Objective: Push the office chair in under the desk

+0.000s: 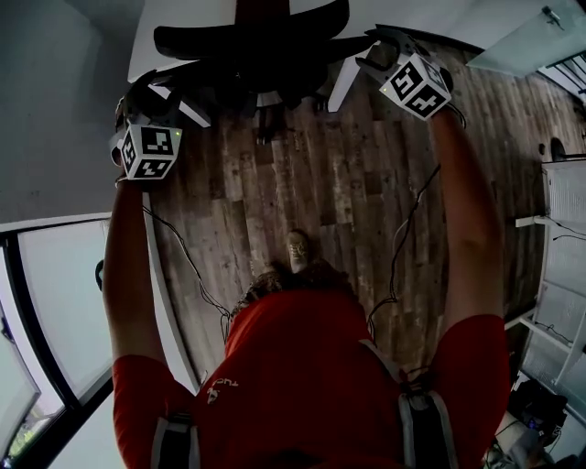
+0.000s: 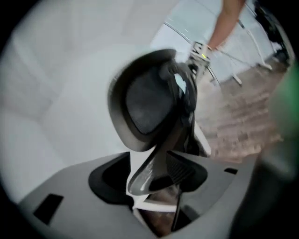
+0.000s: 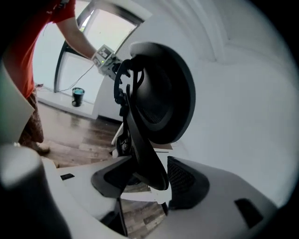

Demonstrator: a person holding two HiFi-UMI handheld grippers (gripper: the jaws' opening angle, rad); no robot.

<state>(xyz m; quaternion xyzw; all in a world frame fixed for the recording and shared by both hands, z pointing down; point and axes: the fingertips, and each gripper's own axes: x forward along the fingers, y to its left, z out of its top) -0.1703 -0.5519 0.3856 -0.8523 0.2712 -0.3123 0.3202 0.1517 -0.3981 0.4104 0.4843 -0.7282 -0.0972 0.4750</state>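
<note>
Both claws stood released: the left gripper [image 2: 149, 176] had its jaws spread wide with the rim of the chair's back passing loosely between them. The right gripper [image 3: 142, 181] was the same, its pads apart on either side of the black rim and not pressing it.

The white desk [image 1: 421, 14] ran across the far end of the scene. The office chair [image 1: 247, 41] sat against its edge with the back upright and the seat apparently tucked beneath the top, so the push looked all but done.

The largest risk lay with the chair itself. On the smooth wooden floor [image 1: 320, 174] it could probably roll freely, and with nothing gripping it, a nudge could send it back out.

A likelier cause was the jaws. The rim sat inside both openings, so pulling either gripper away at an angle could hook the back and drag the chair from under the desk. Lifting clear first would avoid that.

Smallest, the thin cables [image 1: 400, 240] trailing past the person's shoe [image 1: 298, 249] could snag a foot in stepping back.
</note>
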